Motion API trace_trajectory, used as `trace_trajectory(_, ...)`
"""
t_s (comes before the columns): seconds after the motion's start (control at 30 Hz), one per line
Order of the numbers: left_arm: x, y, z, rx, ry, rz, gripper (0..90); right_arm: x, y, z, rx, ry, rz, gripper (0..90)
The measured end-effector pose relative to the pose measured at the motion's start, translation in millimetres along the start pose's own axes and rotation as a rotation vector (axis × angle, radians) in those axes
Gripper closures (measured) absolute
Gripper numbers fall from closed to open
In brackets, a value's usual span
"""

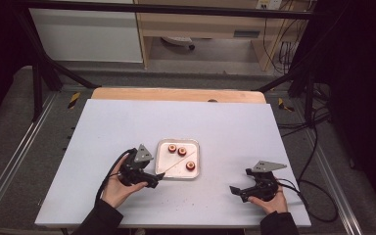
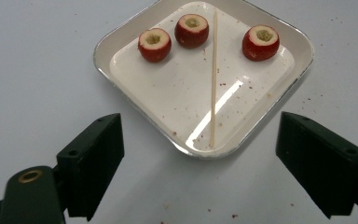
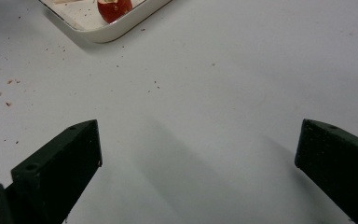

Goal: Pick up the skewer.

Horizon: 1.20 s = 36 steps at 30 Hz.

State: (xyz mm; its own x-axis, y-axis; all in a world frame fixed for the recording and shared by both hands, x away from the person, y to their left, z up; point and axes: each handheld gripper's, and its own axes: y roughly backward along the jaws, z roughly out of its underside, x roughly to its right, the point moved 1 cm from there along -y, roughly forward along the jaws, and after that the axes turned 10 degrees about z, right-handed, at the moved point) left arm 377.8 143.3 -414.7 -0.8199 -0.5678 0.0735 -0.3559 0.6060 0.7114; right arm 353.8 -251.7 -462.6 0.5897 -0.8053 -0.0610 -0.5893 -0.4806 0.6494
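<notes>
Skewer first: the thin, pale wooden skewer (image 2: 213,79) lies flat in the shallow white square tray with rounded corners (image 2: 121,32), running from the far side, between two of the fruits, down to the near rim. That tray sits near the middle of my white table (image 1: 127,122), and in the high view the stick (image 1: 172,169) crosses its near left part. Three small red cored fruits with pale hollow tops share the tray: one at the far left (image 2: 154,45), one just beside it and close to the skewer's far end (image 2: 192,30), and a third apart on the right (image 2: 260,42). None of them lies on the skewer. Reddish crumbs speckle the tray floor and the table around it.

My left gripper (image 1: 157,180) hovers just beside the tray's near left corner, its black jaws spread wide and holding nothing; the tray's near corner and the skewer's near tip lie ahead between them. My right gripper (image 1: 234,190) rests well apart to the right over bare table, jaws likewise wide apart and empty, with the tray's corner and one red fruit (image 3: 114,8) far ahead of it.
</notes>
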Motion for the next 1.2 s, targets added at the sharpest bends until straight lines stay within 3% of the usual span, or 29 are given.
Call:
trace_trajectory(0.27,0.0,-22.8,-15.8,-0.048,0.011,0.006,26.7,0.2,-0.5,0.0,-0.001,0.002,-0.002,1.1)
trace_trajectory(0.47,-0.3,-38.8,-20.4,-0.075,0.030,0.020,44.3,0.3,-0.4,-0.1,0.002,0.004,-0.004,1.1)
trace_trajectory(0.6,0.0,-46.1,-20.8,-0.101,0.021,0.014,55.6,0.0,-1.0,0.0,0.000,0.001,-0.006,1.1)
trace_trajectory(0.87,0.2,-53.3,-20.7,-0.116,0.020,0.030,72.7,0.1,-0.9,0.0,-0.002,0.001,-0.009,1.2)
trace_trajectory(1.2,1.8,-57.7,-19.5,-0.125,-0.010,0.031,84.1,-0.2,-1.0,0.0,-0.001,-0.002,-0.011,1.3)
